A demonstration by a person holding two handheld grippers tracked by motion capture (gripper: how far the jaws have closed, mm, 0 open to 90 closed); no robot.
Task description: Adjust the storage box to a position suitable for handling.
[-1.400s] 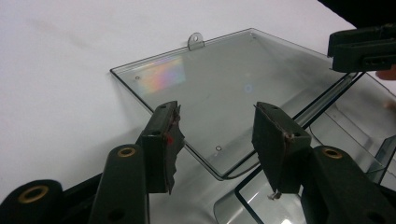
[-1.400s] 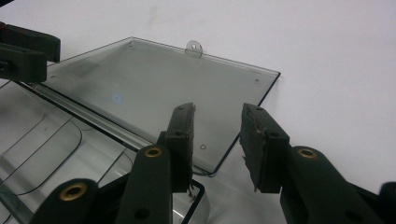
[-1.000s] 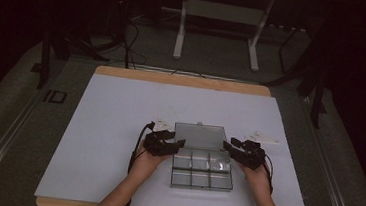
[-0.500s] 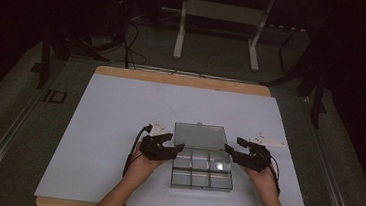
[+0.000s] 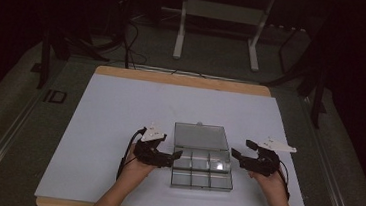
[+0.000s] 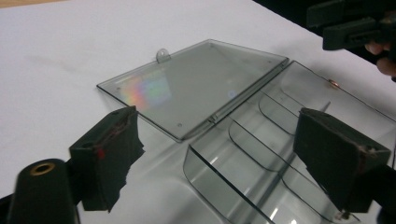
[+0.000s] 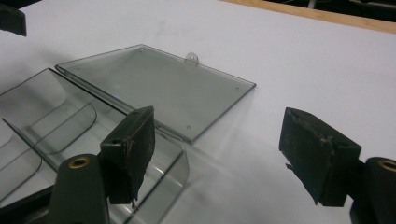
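A clear plastic compartment box (image 5: 201, 170) lies in the middle of the white table, its lid (image 5: 201, 136) swung open and flat on the far side. My left gripper (image 5: 174, 155) is open at the tray's left edge, and in the left gripper view (image 6: 224, 158) its jaws straddle the tray's corner (image 6: 243, 154) beside the lid (image 6: 196, 84). My right gripper (image 5: 240, 151) is open just off the tray's right edge. In the right gripper view (image 7: 224, 151) the near tray corner (image 7: 168, 158) sits between the jaws, with the lid (image 7: 154, 88) beyond. The compartments look empty.
The white sheet (image 5: 120, 107) covers a wooden-edged table, with bare room to the left, right and far side of the box. The frame of another table (image 5: 217, 30) stands on the dark floor beyond. The other gripper (image 6: 355, 23) shows at the top right of the left gripper view.
Both hands have drawn slightly back toward the near edge, and the right gripper has moved a little to the right, away from the box. The box and its open lid have not moved.
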